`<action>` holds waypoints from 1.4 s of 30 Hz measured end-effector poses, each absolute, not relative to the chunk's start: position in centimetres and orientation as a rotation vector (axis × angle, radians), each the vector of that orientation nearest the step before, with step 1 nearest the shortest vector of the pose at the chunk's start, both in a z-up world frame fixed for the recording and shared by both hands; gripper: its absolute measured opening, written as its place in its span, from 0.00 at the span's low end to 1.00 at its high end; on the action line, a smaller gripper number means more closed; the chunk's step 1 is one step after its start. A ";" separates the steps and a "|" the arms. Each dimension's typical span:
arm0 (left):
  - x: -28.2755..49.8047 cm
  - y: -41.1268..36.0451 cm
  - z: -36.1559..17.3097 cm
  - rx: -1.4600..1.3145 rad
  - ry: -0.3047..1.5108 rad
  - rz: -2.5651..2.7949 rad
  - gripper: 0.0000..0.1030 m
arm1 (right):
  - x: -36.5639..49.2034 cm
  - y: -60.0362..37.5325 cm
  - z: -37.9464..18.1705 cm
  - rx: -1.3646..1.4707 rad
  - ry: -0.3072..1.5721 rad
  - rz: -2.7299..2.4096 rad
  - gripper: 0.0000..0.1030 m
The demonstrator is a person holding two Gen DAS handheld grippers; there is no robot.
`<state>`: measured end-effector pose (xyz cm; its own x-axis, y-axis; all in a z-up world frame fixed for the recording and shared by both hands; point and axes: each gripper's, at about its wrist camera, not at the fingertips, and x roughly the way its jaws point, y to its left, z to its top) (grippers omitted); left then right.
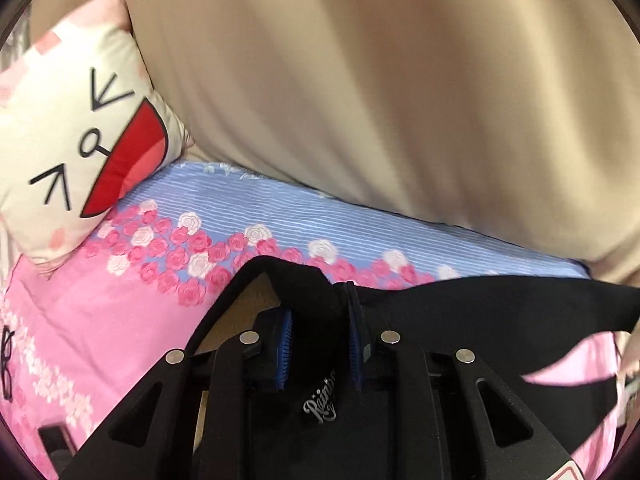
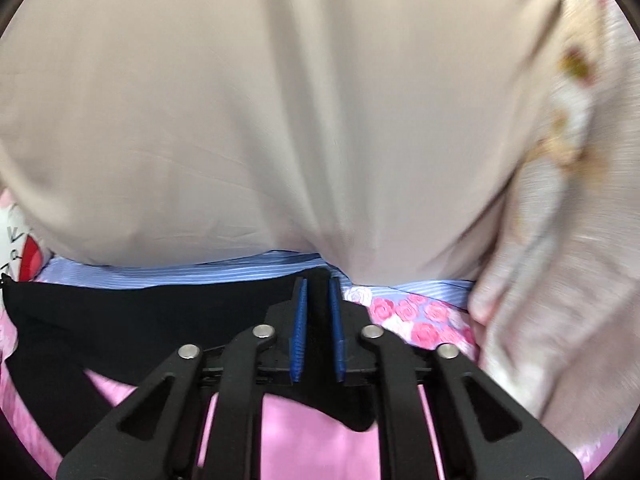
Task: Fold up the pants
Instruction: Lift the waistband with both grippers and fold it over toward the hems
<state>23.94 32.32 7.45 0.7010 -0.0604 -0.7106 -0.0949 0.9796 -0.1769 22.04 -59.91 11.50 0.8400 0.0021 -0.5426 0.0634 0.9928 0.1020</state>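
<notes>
Left gripper (image 1: 320,332) was clamped on a bunched fold of the black pants (image 1: 500,304), lifted clear of the bed (image 1: 120,320). Right gripper (image 2: 318,320) pinched another part of the same edge, so the pants (image 2: 140,320) hung stretched between the two above the bed's far edge. Cartoon-face pillow (image 1: 76,132) sat at the far left corner. Beige curtain (image 2: 280,100) hung behind.

Cat-face pillow (image 1: 76,132) on pink rose-print bedsheet (image 1: 120,320); beige curtain (image 1: 380,92) behind; floral fabric (image 2: 560,200) at right.
</notes>
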 end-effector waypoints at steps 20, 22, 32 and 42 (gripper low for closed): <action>8.6 31.0 1.1 -0.216 0.864 -0.094 0.20 | 9.3 -44.7 -0.5 0.027 0.819 -0.001 0.65; 8.6 31.0 0.7 -0.216 0.875 -0.091 0.20 | 10.3 -43.0 -2.4 0.039 0.875 0.045 0.65; 9.0 31.1 1.0 -0.189 0.882 -0.085 0.20 | 10.6 -41.3 -1.7 0.088 0.810 0.050 0.08; 4.6 33.8 2.6 -0.173 0.859 -0.045 0.21 | -1.0 -49.3 4.4 0.105 0.733 -0.127 0.08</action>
